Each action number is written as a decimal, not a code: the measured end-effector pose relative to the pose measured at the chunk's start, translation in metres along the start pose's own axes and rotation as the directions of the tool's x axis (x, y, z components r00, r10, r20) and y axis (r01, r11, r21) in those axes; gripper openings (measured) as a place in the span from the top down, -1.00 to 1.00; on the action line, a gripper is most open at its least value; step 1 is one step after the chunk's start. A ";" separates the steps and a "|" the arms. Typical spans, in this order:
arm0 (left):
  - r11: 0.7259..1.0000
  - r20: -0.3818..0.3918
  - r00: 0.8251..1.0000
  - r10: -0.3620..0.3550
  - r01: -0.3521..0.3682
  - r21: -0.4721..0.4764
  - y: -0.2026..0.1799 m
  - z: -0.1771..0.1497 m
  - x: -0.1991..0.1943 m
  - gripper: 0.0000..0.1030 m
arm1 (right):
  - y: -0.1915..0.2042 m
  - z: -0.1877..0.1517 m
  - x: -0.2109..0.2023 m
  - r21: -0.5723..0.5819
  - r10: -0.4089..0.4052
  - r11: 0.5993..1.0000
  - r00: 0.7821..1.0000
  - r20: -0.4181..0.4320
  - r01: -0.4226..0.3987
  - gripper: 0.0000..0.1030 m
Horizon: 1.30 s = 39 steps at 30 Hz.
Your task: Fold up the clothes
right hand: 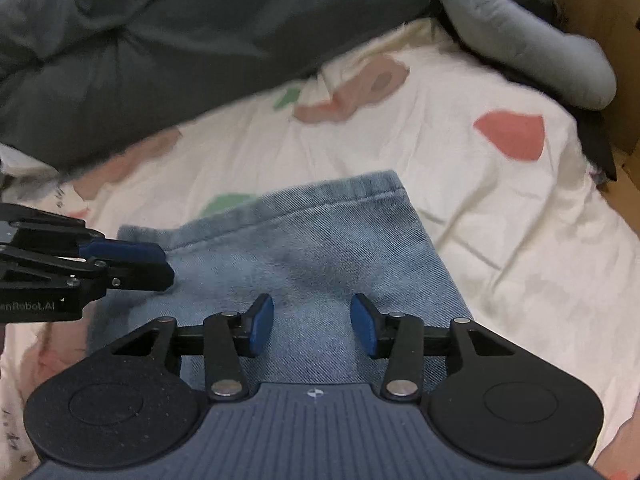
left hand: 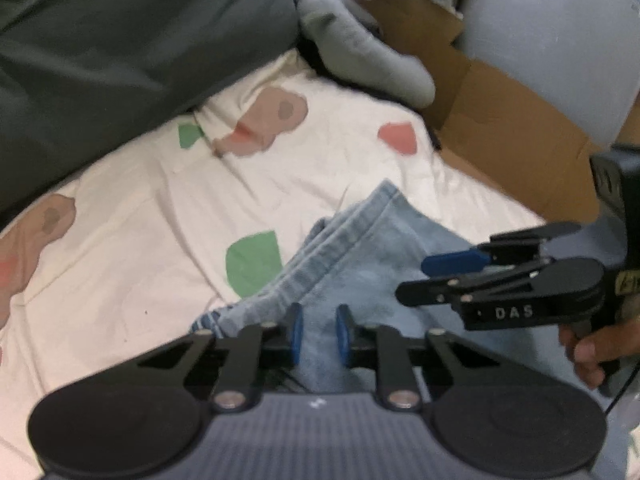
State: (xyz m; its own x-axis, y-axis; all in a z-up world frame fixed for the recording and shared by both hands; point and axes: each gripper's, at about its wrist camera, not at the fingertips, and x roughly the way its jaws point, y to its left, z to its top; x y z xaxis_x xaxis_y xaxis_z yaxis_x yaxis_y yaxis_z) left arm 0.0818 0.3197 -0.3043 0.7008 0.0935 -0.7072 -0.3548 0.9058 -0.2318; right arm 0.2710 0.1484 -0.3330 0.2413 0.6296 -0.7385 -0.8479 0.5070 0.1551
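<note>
Folded light-blue jeans [left hand: 360, 240] [right hand: 320, 232] lie flat on a white bedsheet [left hand: 140, 240] printed with pink and green blobs. My left gripper [left hand: 319, 332] hovers low over the near left part of the denim. Its blue pads stand a little apart with only flat cloth showing in the gap. In the right wrist view the left gripper [right hand: 164, 266] sits at the jeans' left edge. My right gripper [right hand: 313, 320] is open wide above the middle of the jeans, nothing pinched. The left wrist view shows the right gripper [left hand: 414, 280] from the side, held by a hand [left hand: 592, 356].
A dark grey duvet [left hand: 120, 60] [right hand: 160, 40] is heaped along the far left of the bed. A pale grey bundle of cloth [left hand: 360, 52] [right hand: 520, 32] lies at the far end. An open cardboard box [left hand: 500, 120] stands against the bed's right side.
</note>
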 end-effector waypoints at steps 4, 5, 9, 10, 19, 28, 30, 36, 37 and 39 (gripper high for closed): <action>0.998 0.032 0.998 -0.050 0.049 0.029 -0.014 -0.002 -0.016 -0.02 | 0.003 -0.012 -0.016 -0.021 -0.006 1.000 1.000 0.026 0.006 0.04; 0.997 0.031 0.996 -0.078 0.077 0.018 -0.015 -0.004 -0.017 -0.05 | 0.003 -0.016 -0.016 -0.019 -0.010 1.000 1.000 0.018 0.011 0.04; 0.996 -0.005 0.998 -0.055 0.056 0.073 -0.022 -0.015 -0.006 -0.04 | 0.005 -0.029 -0.013 -0.026 -0.031 0.999 0.999 -0.006 0.031 0.04; 0.995 -0.006 0.998 -0.055 0.055 0.077 -0.021 -0.017 -0.004 -0.03 | 0.005 -0.031 -0.012 -0.034 -0.038 0.999 0.999 -0.011 0.037 0.04; 0.963 -0.055 0.999 -0.003 0.017 0.267 -0.024 -0.031 0.016 0.04 | -0.003 -0.039 -0.017 -0.077 -0.065 0.995 0.995 -0.071 0.059 0.04; 0.965 -0.054 0.998 0.028 -0.013 0.263 -0.029 -0.030 0.016 0.08 | 0.000 -0.064 -0.048 -0.203 -0.111 0.976 0.979 -0.172 0.075 0.04; 0.968 -0.057 0.998 0.035 -0.019 0.250 -0.029 -0.028 0.016 0.08 | 0.000 -0.068 -0.053 -0.214 -0.120 0.974 0.976 -0.184 0.080 0.04; 0.974 -0.046 0.998 0.038 -0.027 0.224 -0.028 -0.030 0.017 0.08 | -0.012 -0.089 -0.071 -0.218 -0.171 0.969 0.954 -0.245 0.118 0.04; 0.973 -0.042 0.998 0.044 -0.033 0.227 -0.029 -0.031 0.018 0.08 | -0.017 -0.093 -0.076 -0.206 -0.188 0.969 0.949 -0.253 0.137 0.04; 0.970 -0.046 0.997 0.058 -0.046 0.239 -0.032 -0.031 0.019 0.08 | -0.029 -0.102 -0.091 -0.168 -0.221 0.969 0.936 -0.273 0.180 0.04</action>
State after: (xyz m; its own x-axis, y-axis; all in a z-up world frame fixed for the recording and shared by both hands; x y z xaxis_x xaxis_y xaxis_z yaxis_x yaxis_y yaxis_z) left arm 0.0875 0.2800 -0.3309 0.6493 0.1269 -0.7498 -0.2283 0.9730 -0.0331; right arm 0.2253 0.0164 -0.3375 0.2847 0.3164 -0.9049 -0.8574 0.5061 -0.0929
